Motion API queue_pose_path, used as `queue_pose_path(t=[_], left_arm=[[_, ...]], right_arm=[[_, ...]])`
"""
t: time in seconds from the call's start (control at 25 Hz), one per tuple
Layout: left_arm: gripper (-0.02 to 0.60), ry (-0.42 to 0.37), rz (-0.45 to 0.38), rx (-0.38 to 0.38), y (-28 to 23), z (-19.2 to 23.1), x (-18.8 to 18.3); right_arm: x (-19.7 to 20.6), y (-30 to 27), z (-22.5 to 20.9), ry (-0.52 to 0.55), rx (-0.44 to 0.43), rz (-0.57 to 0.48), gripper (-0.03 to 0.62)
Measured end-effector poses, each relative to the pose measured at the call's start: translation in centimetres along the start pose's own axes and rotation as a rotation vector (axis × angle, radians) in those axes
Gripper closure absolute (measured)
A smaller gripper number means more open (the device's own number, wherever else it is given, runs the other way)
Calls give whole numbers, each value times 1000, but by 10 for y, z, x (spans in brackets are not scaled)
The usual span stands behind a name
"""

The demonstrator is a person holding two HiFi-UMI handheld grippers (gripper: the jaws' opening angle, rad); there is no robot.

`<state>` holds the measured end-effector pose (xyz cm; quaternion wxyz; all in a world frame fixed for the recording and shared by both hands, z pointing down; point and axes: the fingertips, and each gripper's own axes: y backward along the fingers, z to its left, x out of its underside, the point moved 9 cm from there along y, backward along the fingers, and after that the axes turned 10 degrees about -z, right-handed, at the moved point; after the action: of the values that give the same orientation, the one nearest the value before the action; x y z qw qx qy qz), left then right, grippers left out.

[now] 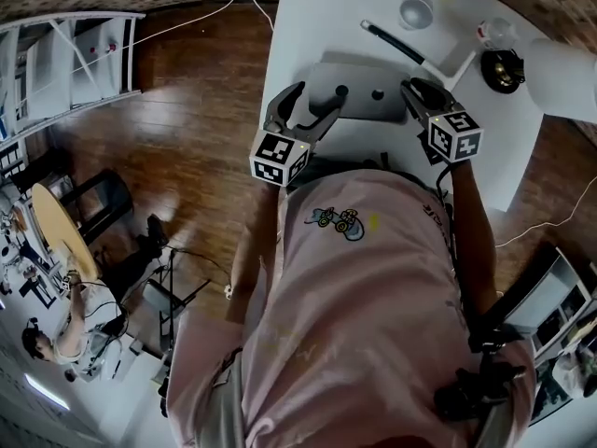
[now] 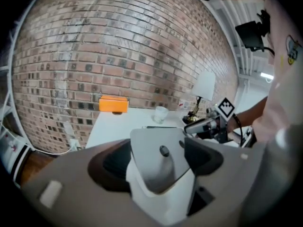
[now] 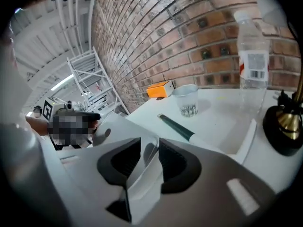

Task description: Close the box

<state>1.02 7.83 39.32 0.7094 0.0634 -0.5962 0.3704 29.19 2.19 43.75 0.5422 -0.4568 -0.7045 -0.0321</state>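
Observation:
A flat grey-white box (image 1: 359,90) lies near the front edge of the white table (image 1: 317,26), between my two grippers. In the left gripper view its grey lid (image 2: 158,143), which has a small round hole, spans the wide gap between the dark pads. My left gripper (image 1: 312,110) (image 2: 158,157) is shut on the box's left end. My right gripper (image 1: 418,91) (image 3: 150,160) is at the box's right end. Its jaws stand narrowly apart around a thin lid edge (image 3: 147,157), and the right pad does not touch it.
Behind the box lie a dark green pen (image 1: 392,43) (image 3: 175,126) and a glass cup (image 1: 416,11) (image 3: 186,100). A plastic bottle (image 3: 253,65) and a black lamp base (image 1: 504,70) (image 3: 286,122) stand at the right. An orange block (image 2: 113,104) sits by the brick wall.

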Motion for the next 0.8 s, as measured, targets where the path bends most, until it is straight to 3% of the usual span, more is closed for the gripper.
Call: queue_pose_path(t=[0.2, 0.32, 0.36, 0.44, 0.52, 0.64, 0.68, 0.8], left_arm=[[279, -18, 56, -2, -14, -3, 2], [365, 61, 76, -49, -24, 2, 5], [365, 107, 70, -64, -27, 5, 5], [292, 178, 49, -68, -28, 10, 4], [230, 190, 51, -56, -26, 13, 3], [244, 199, 100, -41, -26, 20, 6], [285, 215, 104, -53, -26, 24, 5], [268, 312, 94, -103, -20, 40, 6]], right_arm=[[4, 3, 1, -44, 17, -48, 480], [3, 3, 1, -55, 1, -64, 480], [3, 3, 1, -58, -4, -67, 480], [5, 4, 2, -69, -20, -66, 463], [9, 5, 2, -79, -34, -51, 437], [13, 6, 1, -129, -46, -62, 434], [14, 6, 1, -148, -45, -72, 434], [16, 5, 2, -155, -33, -70, 434]])
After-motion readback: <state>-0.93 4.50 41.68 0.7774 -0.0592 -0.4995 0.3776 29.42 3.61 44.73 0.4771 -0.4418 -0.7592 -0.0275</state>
